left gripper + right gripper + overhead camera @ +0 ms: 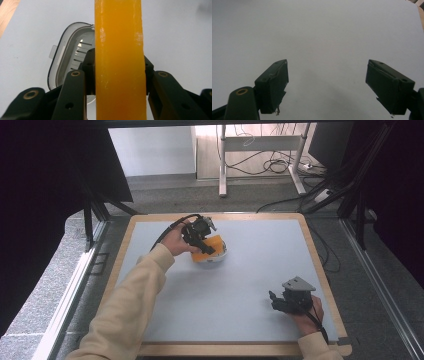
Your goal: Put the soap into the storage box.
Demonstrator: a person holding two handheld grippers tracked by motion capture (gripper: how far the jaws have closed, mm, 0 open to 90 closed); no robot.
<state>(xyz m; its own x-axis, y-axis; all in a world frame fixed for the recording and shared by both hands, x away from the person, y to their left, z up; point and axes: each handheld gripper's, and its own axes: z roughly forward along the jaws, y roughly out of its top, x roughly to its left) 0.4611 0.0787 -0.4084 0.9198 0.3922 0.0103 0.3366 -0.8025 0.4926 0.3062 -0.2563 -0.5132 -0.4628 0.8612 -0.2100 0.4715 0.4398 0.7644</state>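
Observation:
A yellow-orange bar (216,242), like a block of soap, is clamped between the jaws of my left gripper (206,248). In the left gripper view the bar (120,50) stands on end and the pads press its two sides. Just below it lies a white, rounded-rectangular dish (65,57) with a slotted floor; in the high view the dish (212,259) sits under the bar at the table's far left-centre. My right gripper (274,301) rests low near the front right. Its jaws are open in the right gripper view (327,82), with nothing between them.
The work surface is a pale blue-grey mat (250,270) on a wood-edged table (320,270). Beyond the far edge are a desk frame and cables (270,165) on the floor. Dark curtains hang at both sides.

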